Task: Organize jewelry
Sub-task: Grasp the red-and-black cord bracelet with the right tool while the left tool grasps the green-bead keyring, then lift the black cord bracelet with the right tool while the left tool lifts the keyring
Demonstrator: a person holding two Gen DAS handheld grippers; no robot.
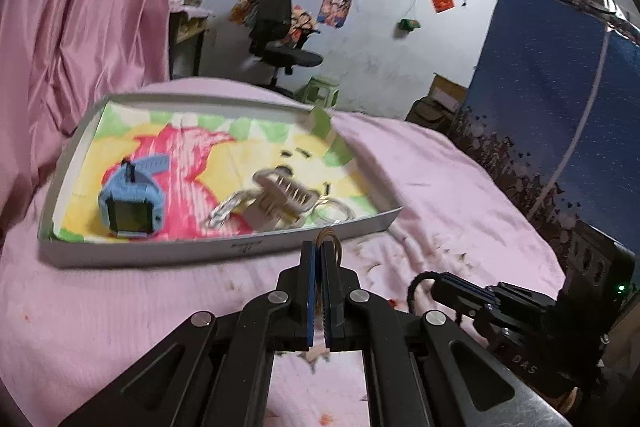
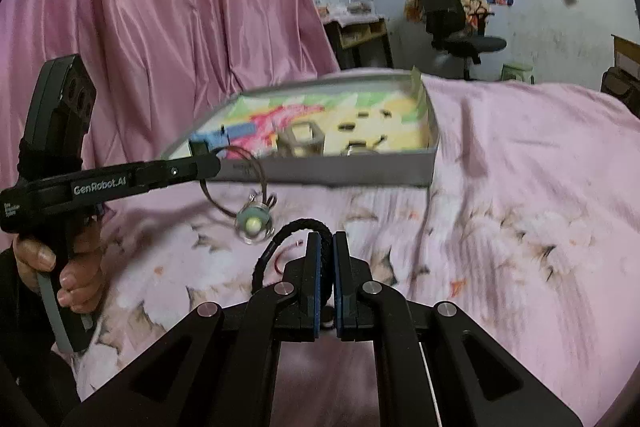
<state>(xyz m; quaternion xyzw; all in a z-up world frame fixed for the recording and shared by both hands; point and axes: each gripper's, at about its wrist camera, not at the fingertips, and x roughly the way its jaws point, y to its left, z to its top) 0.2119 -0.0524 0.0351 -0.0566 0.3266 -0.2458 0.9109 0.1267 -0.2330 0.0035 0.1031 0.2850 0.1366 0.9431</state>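
Note:
A shallow white box (image 1: 224, 250) with a colourful lining lies on the pink bed; it also shows in the right wrist view (image 2: 360, 171). In it lie a blue watch (image 1: 130, 195), a beige claw hair clip (image 1: 286, 193) and a pale chain (image 1: 224, 213). My left gripper (image 1: 320, 247) is shut on a thin brown cord necklace (image 1: 330, 235), just before the box's near wall. In the right wrist view the necklace (image 2: 236, 187) hangs from the left gripper (image 2: 208, 163) with a round pale pendant (image 2: 253, 225) dangling. My right gripper (image 2: 327, 239) is shut on a black braided cord loop (image 2: 280, 243).
A pink curtain (image 1: 80, 27) hangs left of the bed. A black office chair (image 1: 280, 35) and a green stool (image 1: 320, 89) stand beyond the bed. A blue fabric wardrobe (image 1: 560, 87) stands at the right. The pink floral bedspread (image 2: 520, 227) spreads to the right.

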